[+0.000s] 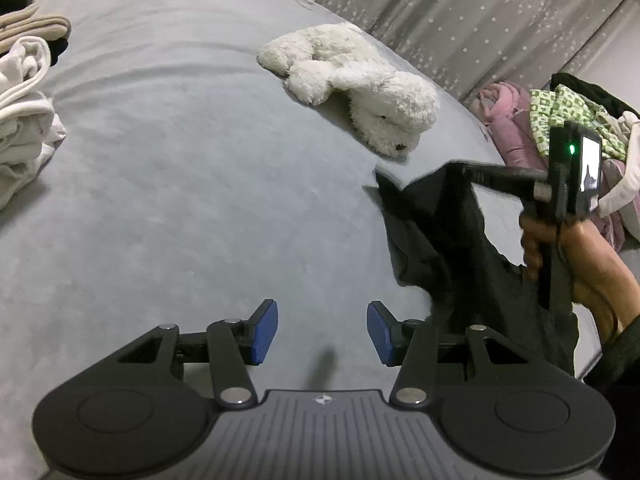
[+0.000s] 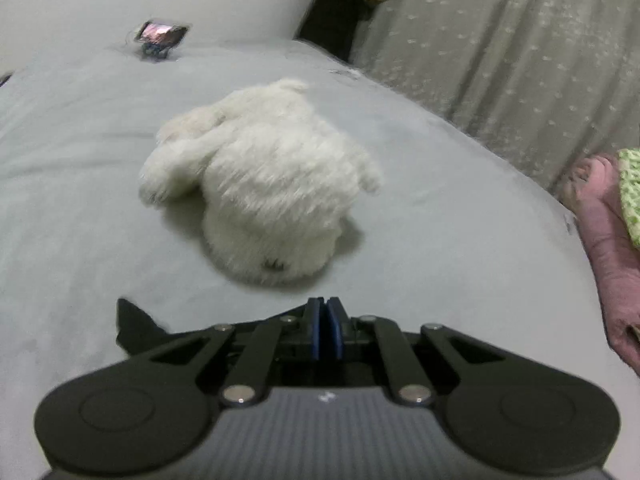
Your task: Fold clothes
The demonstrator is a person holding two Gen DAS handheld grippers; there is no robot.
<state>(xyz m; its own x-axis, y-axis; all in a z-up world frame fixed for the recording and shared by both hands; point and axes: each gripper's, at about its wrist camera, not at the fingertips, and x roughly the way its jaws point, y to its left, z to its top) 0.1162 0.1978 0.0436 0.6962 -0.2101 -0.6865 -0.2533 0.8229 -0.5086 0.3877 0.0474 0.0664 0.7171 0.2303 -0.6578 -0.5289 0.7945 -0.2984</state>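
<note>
Left hand-held gripper jaws about half apart, nothing between them, over bare grey bed. Right hand-held gripper pads pressed together, pinching the black garment, which hangs from it down to the bed's right side; the pinch point itself is hard to make out. White plush toy lies just ahead of the right gripper, beyond the garment. Pale folded stack far left. Pink and green clothes pile at right edge. Phone on stand far end.

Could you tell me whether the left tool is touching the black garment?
Apart: the left wrist view shows the left tool open over bare grey bedsheet, the black garment off to its right.
</note>
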